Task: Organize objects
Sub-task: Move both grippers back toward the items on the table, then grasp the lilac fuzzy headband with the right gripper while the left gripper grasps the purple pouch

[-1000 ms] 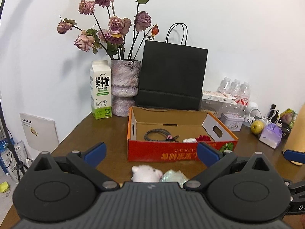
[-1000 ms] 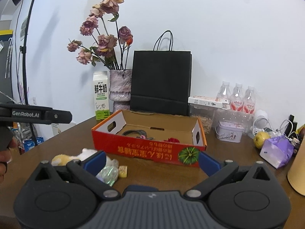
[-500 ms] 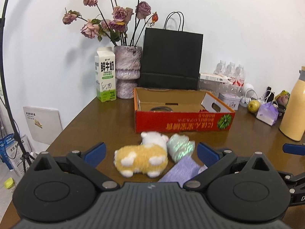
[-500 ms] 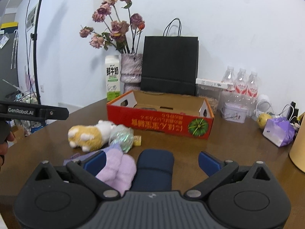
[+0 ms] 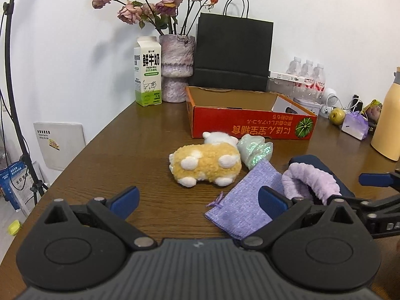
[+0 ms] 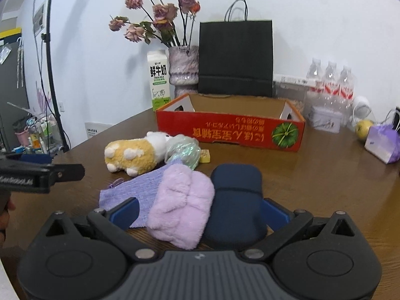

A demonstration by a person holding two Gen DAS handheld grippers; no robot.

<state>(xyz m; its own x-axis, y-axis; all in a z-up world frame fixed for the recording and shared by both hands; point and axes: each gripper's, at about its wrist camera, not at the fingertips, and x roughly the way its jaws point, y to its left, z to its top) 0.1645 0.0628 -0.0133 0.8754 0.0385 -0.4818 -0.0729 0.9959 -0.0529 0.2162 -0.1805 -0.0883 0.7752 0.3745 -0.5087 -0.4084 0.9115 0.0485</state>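
Toys wait by the red box (image 5: 250, 125).
Both grippers, left (image 5: 197, 200) and right (image 6: 198, 212), are spread wide and hold nothing; the right one frames the fluffy purple thing (image 6: 182, 207) near the tabletop's front edge, likely to grab it.

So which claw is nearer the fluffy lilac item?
Right. The right claw straddles the fluffy lilac item; the left claw sits off to its left, over bare table.

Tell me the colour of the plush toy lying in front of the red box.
The plush toy is yellow-orange with white patches and head, clearest in the left wrist view.
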